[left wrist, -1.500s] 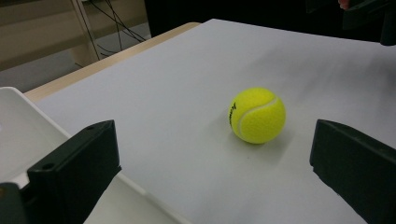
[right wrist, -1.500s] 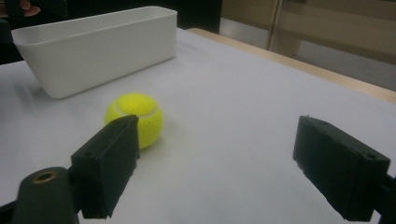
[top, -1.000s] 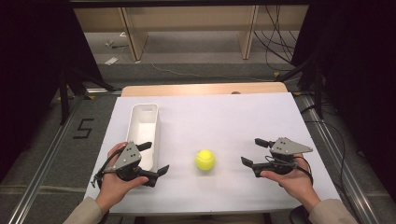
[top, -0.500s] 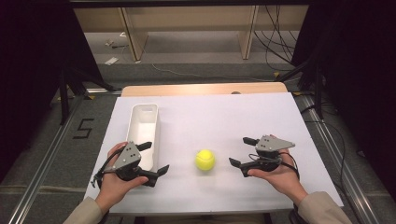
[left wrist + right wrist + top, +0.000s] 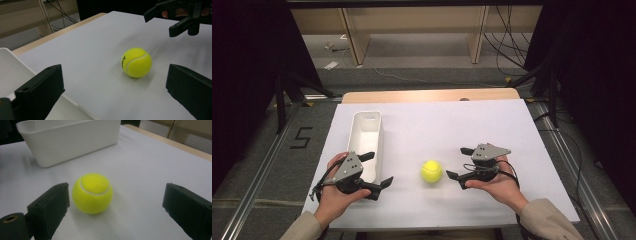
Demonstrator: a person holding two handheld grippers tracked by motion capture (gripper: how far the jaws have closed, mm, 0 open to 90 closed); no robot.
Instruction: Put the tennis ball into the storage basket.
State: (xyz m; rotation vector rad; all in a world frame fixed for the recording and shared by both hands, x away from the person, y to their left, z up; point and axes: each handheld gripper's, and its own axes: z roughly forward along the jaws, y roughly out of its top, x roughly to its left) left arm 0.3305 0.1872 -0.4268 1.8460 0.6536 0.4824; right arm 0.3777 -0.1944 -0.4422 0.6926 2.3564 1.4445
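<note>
A yellow tennis ball [image 5: 432, 171] lies on the white tabletop [image 5: 472, 125] near its front edge, about midway along it. The right claw [image 5: 458, 164] sits just beside the ball, untouching; its jaws have just been opening and stand released, nothing between them. The left claw [image 5: 377, 169] is released, near the front left corner, beside the white bin [image 5: 367, 135]. Dark print on the ball [image 5: 123, 63] is unreadable. A "5" [image 5: 300, 138] marks the floor.

Bare sheet [image 5: 462, 130] around tennis ball [image 5: 431, 171]; white bin [image 5: 366, 142] blocks left side.
</note>
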